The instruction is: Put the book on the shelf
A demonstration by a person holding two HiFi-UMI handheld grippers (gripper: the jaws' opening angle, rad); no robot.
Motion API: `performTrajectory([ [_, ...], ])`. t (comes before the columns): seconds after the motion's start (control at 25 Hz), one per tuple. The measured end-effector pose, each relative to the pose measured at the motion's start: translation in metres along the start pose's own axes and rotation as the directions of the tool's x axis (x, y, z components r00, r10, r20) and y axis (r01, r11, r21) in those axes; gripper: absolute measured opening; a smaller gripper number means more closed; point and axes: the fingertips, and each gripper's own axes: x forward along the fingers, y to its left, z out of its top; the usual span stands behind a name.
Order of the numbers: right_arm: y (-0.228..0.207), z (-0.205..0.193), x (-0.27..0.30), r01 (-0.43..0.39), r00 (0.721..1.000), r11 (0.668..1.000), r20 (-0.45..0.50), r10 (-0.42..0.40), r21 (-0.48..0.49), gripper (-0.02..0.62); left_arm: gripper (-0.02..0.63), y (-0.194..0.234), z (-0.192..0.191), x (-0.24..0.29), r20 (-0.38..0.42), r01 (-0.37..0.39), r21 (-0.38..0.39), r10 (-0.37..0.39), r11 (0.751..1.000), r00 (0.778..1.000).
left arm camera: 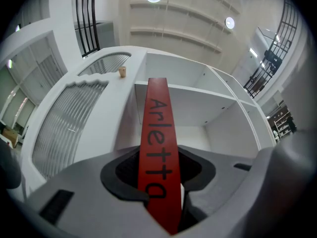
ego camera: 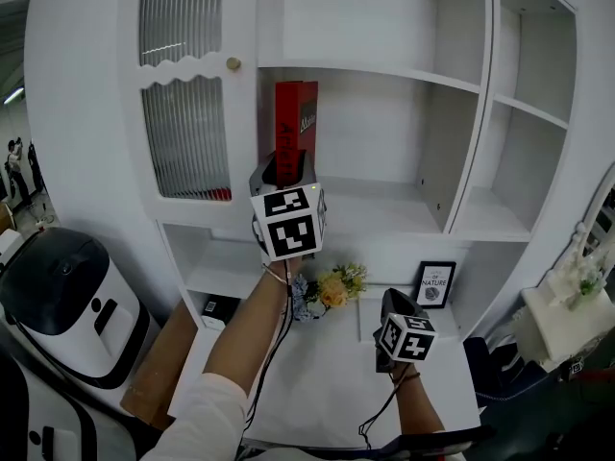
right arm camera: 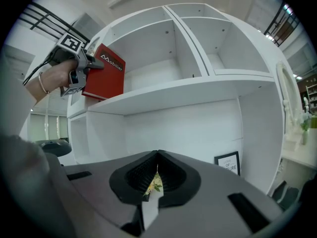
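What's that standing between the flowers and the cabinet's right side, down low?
A small black-framed print, standing upright to the right of the flowers. The head view shows it best.

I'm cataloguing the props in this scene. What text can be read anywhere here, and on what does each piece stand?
"Arletta": spine of the red book.
"Mobilier": that book's front cover, seen in the right gripper view.
"OF NATURE": framed sign; its other lines are too small to read.
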Motion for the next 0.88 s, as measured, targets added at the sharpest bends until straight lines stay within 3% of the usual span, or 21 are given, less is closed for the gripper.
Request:
performTrajectory([
  [0.88,-0.041,-0.031,-0.009,0.088,0.995,0.995,-0.046,-0.085,0.053,0.021,0.169,0.007,-0.036,0.058,-0.093,-0.043,-0.028,0.04,0.999,0.995],
])
